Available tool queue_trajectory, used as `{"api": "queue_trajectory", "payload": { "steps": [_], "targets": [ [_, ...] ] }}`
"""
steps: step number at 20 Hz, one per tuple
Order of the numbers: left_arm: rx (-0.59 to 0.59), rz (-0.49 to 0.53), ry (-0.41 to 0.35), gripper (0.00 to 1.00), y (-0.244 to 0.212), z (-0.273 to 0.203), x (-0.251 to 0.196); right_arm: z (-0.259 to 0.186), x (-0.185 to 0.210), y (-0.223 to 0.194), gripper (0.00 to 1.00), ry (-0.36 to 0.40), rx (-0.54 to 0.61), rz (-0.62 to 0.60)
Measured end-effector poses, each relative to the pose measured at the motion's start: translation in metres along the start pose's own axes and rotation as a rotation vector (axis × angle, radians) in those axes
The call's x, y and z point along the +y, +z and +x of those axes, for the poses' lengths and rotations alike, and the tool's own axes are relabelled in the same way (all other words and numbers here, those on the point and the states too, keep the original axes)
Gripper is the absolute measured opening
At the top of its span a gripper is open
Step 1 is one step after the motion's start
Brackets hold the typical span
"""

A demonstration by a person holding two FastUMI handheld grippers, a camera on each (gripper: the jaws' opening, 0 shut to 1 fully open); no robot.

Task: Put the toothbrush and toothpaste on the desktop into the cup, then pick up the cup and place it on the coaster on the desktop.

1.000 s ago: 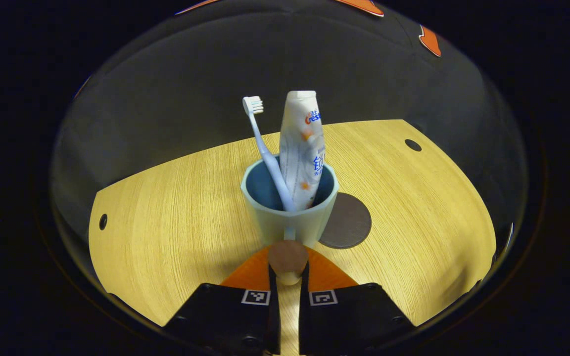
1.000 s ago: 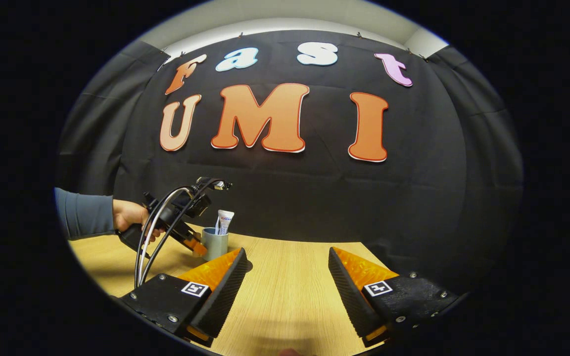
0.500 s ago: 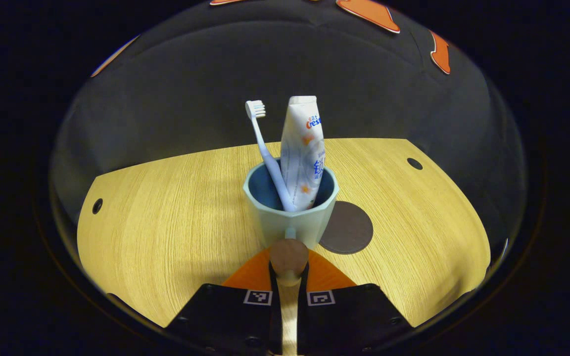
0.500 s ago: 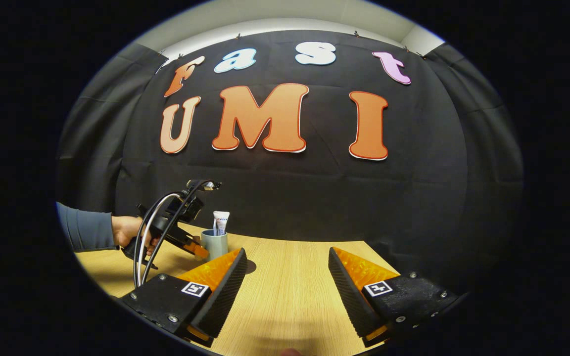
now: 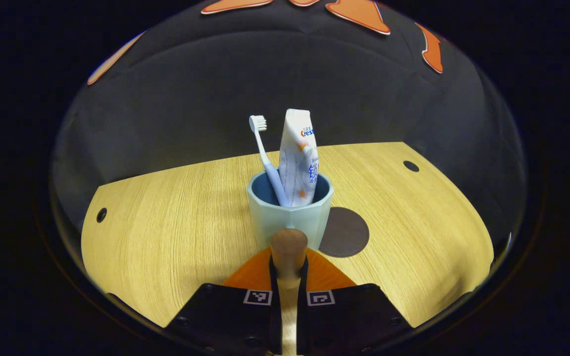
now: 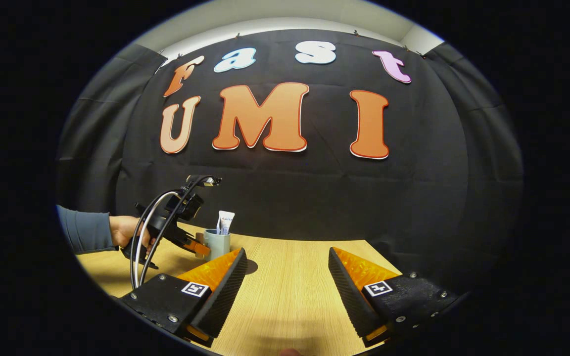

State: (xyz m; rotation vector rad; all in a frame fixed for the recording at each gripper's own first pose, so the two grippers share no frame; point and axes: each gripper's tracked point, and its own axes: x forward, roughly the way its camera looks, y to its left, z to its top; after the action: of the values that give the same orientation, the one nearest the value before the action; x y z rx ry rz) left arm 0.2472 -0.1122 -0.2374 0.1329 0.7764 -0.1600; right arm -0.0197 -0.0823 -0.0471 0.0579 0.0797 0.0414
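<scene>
A pale blue cup (image 5: 290, 217) stands upright on the wooden desktop (image 5: 176, 222) with a white toothbrush (image 5: 264, 153) and a white toothpaste tube (image 5: 297, 158) standing in it. My left gripper (image 5: 289, 264) is shut on the cup's round brown handle (image 5: 289, 245). A dark round coaster (image 5: 345, 231) lies flat just right of the cup, partly hidden behind it. In the right gripper view the cup (image 6: 217, 242) with the toothpaste tube (image 6: 225, 221) is far off at the left, held by the left gripper (image 6: 195, 245). My right gripper (image 6: 285, 264) stands open over the desktop, holding nothing.
A sleeved hand (image 6: 122, 230) holds the left gripper, with cables looping over it. Small round holes (image 5: 410, 166) sit near the desktop's corners, one also at the left (image 5: 101, 215). The black cloth wall rises right behind the desktop's far edge.
The left gripper, still shut on the handle, has levelled out and the cup has shifted slightly right. The right gripper has not moved.
</scene>
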Motion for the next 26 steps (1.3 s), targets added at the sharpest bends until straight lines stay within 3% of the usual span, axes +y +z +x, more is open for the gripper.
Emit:
{"api": "queue_trajectory", "payload": {
  "steps": [4, 12, 13, 15, 18, 19, 26],
  "targets": [
    [0.061, 0.076, 0.009, 0.12, 0.001, -0.001, 0.006, 0.002, 0.003, -0.002, 0.98, 0.008, 0.005, -0.001],
    [0.107, 0.057, 0.028, 0.20, -0.009, 0.048, 0.009, 0.005, 0.010, -0.004, 0.98, 0.025, 0.005, 0.018],
    [0.110, 0.068, 0.035, 0.31, -0.009, 0.046, 0.010, 0.004, 0.010, -0.003, 0.98, 0.025, 0.003, 0.013],
    [0.143, 0.108, 0.049, 0.28, -0.005, 0.045, 0.008, 0.004, 0.006, -0.003, 0.98, 0.016, -0.001, 0.007],
    [0.197, 0.165, 0.041, 0.52, 0.001, 0.040, 0.004, 0.003, 0.001, -0.002, 0.98, 0.009, 0.002, 0.016],
    [0.220, 0.171, 0.033, 0.55, 0.004, 0.038, 0.003, 0.004, -0.003, -0.004, 0.98, 0.001, 0.004, 0.013],
    [0.375, 0.276, 0.009, 0.55, 0.007, 0.049, 0.009, 0.003, -0.024, -0.009, 0.98, -0.051, 0.023, 0.022]
  ]
}}
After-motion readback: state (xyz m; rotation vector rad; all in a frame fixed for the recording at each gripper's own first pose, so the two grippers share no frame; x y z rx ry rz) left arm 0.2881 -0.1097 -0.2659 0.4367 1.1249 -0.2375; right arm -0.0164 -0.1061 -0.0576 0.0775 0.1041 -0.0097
